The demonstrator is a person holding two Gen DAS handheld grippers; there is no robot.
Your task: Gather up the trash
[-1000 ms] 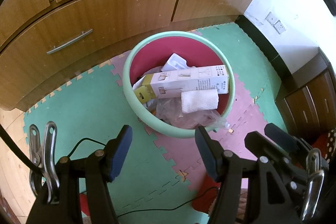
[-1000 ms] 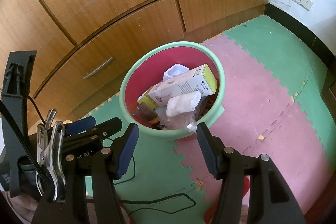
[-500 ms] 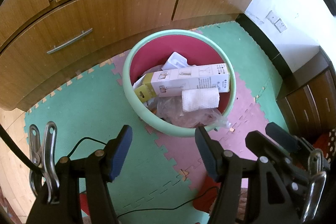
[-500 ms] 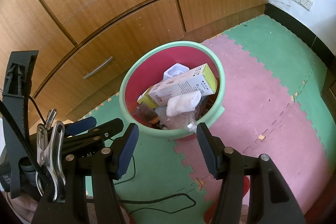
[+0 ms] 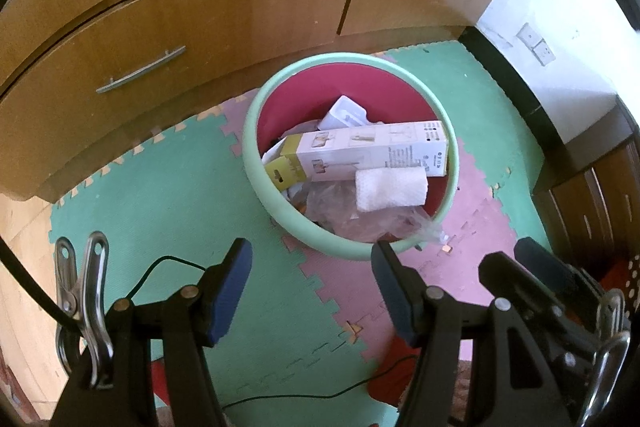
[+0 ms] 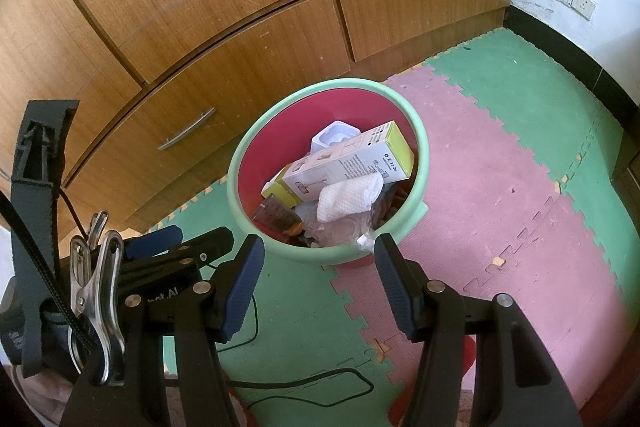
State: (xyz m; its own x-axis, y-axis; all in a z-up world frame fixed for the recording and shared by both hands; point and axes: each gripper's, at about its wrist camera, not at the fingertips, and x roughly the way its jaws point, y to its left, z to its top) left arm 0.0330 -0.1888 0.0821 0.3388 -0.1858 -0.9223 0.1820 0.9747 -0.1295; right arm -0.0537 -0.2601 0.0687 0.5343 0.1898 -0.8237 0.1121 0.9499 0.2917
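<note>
One green-rimmed bin (image 5: 276, 195) on foam mat (image 5: 168, 195), holding one long carton (image 5: 372, 151), one white paper wad (image 5: 390, 189), clear plastic. Left gripper (image 5: 312, 283), right gripper (image 6: 318, 279): both empty, jaws apart.

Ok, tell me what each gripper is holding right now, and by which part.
Nothing is held. The left gripper and right gripper are both open and empty above the bin.
</note>
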